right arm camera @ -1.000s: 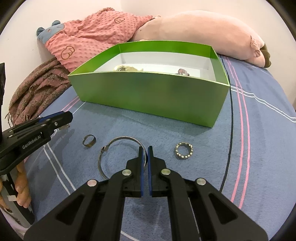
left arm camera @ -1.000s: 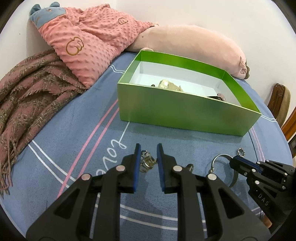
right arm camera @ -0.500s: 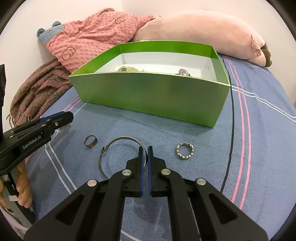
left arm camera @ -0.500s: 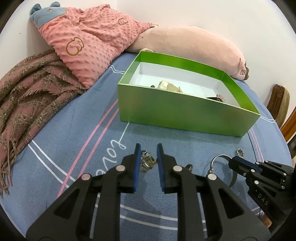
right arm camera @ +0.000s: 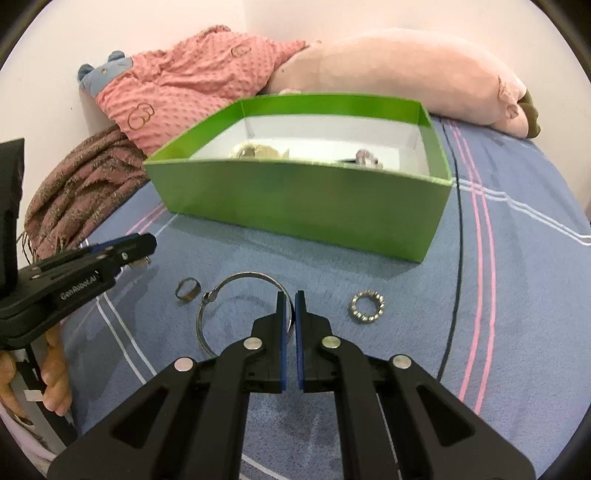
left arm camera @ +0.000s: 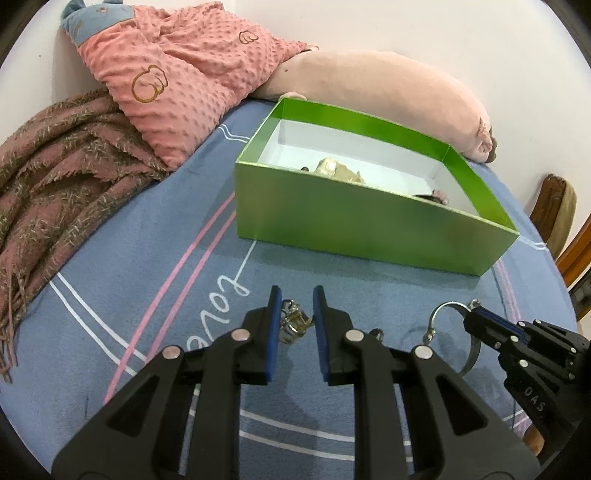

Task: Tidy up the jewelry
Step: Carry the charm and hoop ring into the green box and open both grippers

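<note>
On the bed: a blue bed cover lies soft and flat, with pink and white lines and curly writing on it.
Box: a shiny green box with a white inside stands open near the pillows; the near wall hides most of what is in it, but a pale gold lump and a small pink bit peek over.
Left gripper: black plastic arms with blue pads, a small gap between them; a little gold and silver charm piece sits in that gap. One pad seems to touch it, but I cannot tell if it is pinched tight.
Right gripper: the blue pads are nearly together, squeezed on the thin rim of the round silver bangle, which rests on the cover.
Small things: a dull gold ring lies just left of the bangle; a bumpy silver ring lies to its right, apart from it.
Soft things: a bumpy pink pillow with a blue top, a long smooth pink plush toy, and a fuzzy brown-pink blanket with fringe.
Room: a plain pale wall stands behind; a wooden chair is cut off at the edge.
Hand: fingers hold the left tool, partly hidden.
</note>
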Action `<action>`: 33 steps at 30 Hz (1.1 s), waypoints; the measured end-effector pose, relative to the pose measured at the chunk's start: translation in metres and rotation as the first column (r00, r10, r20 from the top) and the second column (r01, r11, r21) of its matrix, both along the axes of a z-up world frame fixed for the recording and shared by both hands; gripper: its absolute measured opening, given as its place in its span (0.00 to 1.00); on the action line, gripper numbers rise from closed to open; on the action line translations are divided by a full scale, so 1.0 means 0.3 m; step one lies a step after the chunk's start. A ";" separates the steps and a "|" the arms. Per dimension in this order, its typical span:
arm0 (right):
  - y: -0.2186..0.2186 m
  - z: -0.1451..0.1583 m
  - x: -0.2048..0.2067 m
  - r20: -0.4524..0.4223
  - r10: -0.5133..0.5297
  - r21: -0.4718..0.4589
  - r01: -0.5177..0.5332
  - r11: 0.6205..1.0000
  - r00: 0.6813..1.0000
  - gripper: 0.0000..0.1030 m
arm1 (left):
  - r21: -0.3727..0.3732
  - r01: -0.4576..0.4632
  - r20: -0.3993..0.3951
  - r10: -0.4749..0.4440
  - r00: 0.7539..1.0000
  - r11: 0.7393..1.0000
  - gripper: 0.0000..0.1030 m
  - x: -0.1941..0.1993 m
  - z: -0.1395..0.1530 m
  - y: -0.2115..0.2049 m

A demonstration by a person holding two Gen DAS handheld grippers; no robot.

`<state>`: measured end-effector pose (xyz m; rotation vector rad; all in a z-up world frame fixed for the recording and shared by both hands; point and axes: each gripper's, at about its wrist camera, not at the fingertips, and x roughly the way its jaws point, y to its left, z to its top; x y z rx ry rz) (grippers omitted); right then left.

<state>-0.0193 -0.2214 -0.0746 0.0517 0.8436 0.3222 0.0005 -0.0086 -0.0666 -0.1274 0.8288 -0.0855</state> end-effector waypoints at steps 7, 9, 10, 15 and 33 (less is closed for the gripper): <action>-0.017 0.127 -0.049 0.052 0.001 0.039 -0.003 0.999 0.999 0.03 | -0.123 0.097 -0.057 -0.105 0.993 0.988 0.17 0.011 0.090 0.037; -0.035 0.176 -0.051 0.057 0.000 0.043 -0.002 0.999 0.998 0.03 | -0.095 0.091 -0.011 -0.092 0.996 0.991 0.17 0.004 0.165 0.058; -0.045 0.206 -0.049 0.066 -0.001 0.040 -0.001 0.999 0.998 0.03 | -0.080 0.090 0.011 -0.089 0.996 0.993 0.17 0.003 0.200 0.065; -0.065 0.338 -0.010 0.114 -0.032 -0.010 0.034 0.999 0.993 0.03 | 0.004 0.125 0.091 -0.125 0.988 0.992 0.17 0.059 0.373 0.043; -0.054 0.121 0.468 -0.056 -0.202 -0.141 0.193 0.971 0.978 0.03 | -0.028 0.315 -0.052 -0.316 0.947 0.949 0.17 0.423 0.147 -0.176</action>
